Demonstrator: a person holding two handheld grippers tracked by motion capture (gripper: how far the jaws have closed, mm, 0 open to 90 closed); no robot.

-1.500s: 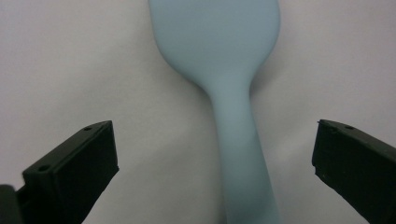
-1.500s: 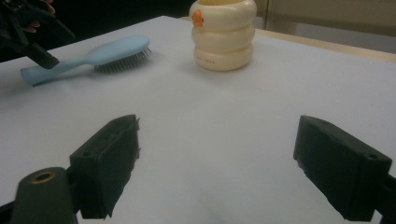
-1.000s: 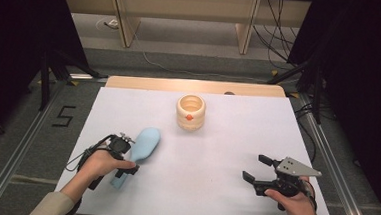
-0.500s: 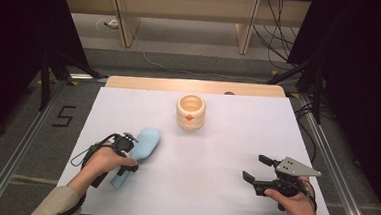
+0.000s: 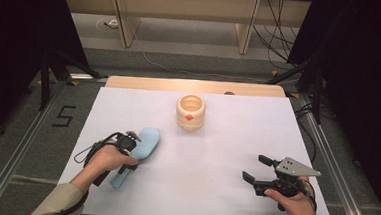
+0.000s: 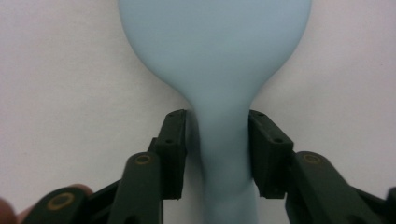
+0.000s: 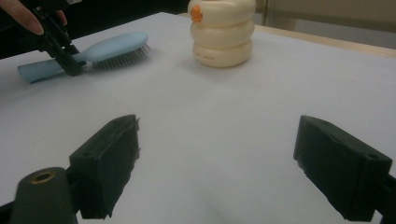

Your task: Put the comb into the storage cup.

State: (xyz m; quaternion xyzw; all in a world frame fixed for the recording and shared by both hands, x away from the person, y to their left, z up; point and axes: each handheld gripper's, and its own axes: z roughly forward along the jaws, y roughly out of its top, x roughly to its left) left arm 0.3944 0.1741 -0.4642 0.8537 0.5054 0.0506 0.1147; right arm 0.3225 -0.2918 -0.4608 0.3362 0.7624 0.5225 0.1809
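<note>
Centrally, cream ringed pot [image 5: 190, 112] upright, open-topped, contents unseen, hairbrush [image 5: 141, 147] apart.

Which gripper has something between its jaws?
The left gripper: its jaws flank the blue hairbrush handle. The right gripper gapes over bare table.

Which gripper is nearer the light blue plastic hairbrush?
Left. The left gripper has its jaws around the light blue plastic hairbrush handle; the right gripper sits far across the table.

Both grippers black w/ brass-coloured pivot screws; left gripper [image 5: 126, 142] trails a black cable, right gripper [image 5: 255, 169] carries a grey 3-cornered plate. Beige sleeve [image 5: 60, 202] on left arm.
</note>
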